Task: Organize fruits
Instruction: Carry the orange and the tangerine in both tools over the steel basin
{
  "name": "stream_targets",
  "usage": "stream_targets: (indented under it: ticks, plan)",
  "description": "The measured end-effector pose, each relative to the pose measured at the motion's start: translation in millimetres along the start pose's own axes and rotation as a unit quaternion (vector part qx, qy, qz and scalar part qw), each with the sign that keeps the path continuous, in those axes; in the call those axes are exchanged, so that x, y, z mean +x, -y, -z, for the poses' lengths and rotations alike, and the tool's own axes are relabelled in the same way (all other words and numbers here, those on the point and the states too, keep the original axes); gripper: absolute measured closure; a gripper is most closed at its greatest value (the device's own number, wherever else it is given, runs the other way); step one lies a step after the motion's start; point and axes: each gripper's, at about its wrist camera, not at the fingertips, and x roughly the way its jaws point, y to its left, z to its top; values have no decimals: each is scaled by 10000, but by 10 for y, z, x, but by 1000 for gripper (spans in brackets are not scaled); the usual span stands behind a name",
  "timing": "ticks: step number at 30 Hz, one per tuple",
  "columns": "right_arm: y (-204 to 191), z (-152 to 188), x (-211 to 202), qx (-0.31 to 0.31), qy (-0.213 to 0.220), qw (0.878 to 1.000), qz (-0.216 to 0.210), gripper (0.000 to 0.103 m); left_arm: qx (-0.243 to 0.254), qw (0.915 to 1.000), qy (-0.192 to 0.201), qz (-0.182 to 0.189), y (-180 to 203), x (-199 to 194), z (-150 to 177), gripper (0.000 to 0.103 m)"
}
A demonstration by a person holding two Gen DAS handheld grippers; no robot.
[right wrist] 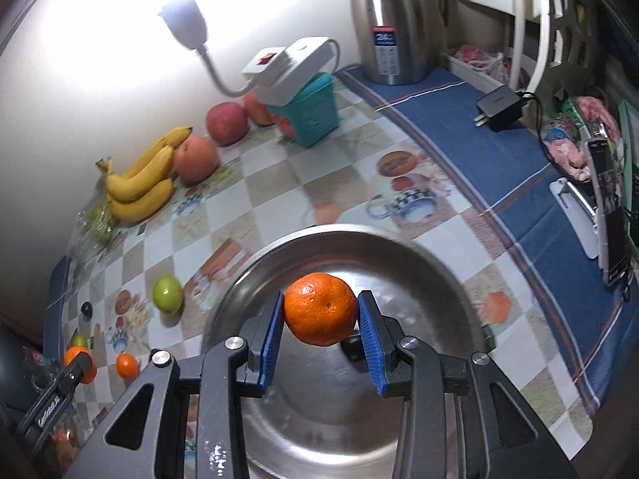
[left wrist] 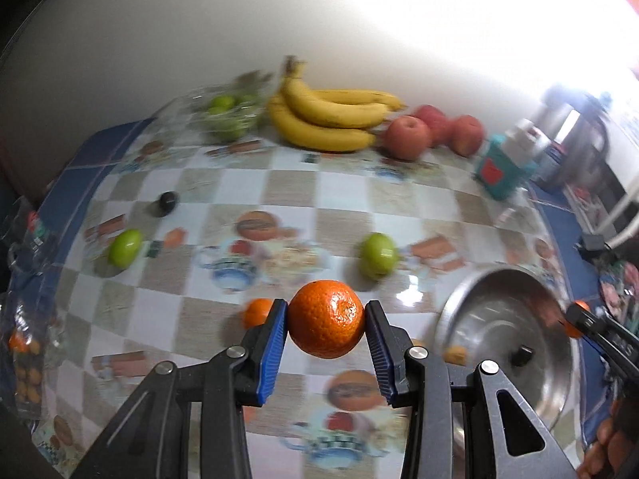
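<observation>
- Mandarins fill both my grippers: my left gripper pinches one mandarin between its blue pads, above the checkered surface.
- My right gripper pinches a second mandarin over the steel bowl.
- Just beyond my left gripper lies a loose mandarin, then two green fruits.
- Farthest off, bananas and apples sit by the wall.
</observation>
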Motion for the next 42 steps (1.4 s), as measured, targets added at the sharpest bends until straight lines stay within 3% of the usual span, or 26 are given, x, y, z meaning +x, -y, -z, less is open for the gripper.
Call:
stream_targets:
  ticks: [8, 12, 24, 42]
  plan:
    - [328, -81, -19, 338, 13, 9994, -57, 64, 623, 9960, -135, 631, 712, 33, 173, 61]
    - [417, -100, -69, 419, 44, 9990, -112, 64, 937, 9922, -296, 772, 1006, 94, 306, 61]
    - [455, -46, 199, 427, -360, 9984, -53, 64, 1508, 9845, -583, 677, 1344, 333, 565, 61]
    - [470, -76, 539, 430, -502, 9977, -162, 64, 1771, 9782, -935, 553, 1535, 581, 718, 61]
